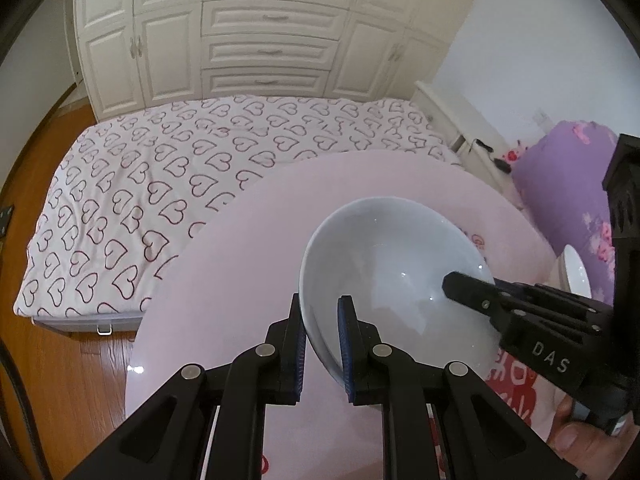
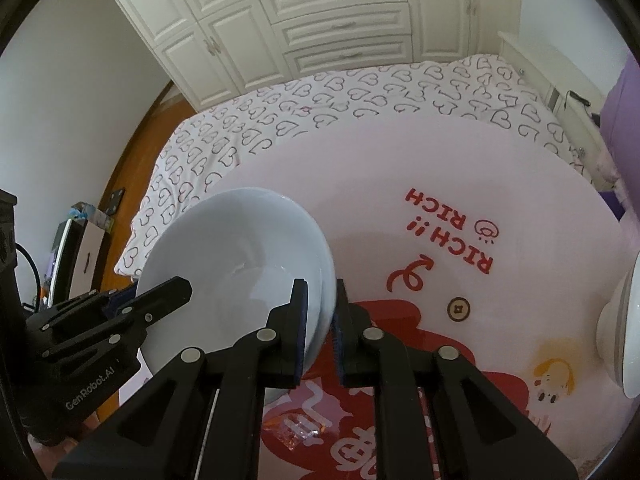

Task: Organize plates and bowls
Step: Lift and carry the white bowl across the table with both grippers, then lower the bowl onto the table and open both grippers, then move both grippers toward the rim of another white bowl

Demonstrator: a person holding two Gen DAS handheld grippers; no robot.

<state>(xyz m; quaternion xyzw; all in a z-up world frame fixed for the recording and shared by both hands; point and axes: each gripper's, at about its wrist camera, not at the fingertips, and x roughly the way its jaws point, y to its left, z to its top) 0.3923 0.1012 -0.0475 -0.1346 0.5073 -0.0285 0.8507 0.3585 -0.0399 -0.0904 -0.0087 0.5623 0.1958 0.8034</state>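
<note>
A white bowl (image 1: 392, 276) is held tilted above the round pink table (image 1: 240, 260). My left gripper (image 1: 322, 322) is shut on its near rim, one finger inside and one outside. My right gripper (image 2: 322, 306) is shut on the opposite rim of the same bowl (image 2: 232, 264); two nested rims seem to show there. Each gripper appears in the other's view: the right one (image 1: 480, 300) from the right, the left one (image 2: 160, 296) from the left. More white dishes (image 2: 624, 320) stand at the table's right edge, also seen in the left wrist view (image 1: 576, 272).
The table (image 2: 400, 160) has red print and "RICH" lettering. Behind it is a bed with a heart-pattern cover (image 1: 180, 168) and white wardrobes (image 1: 264, 40). A purple floral bundle (image 1: 568, 184) lies at the right. Wooden floor (image 1: 60, 360) is on the left.
</note>
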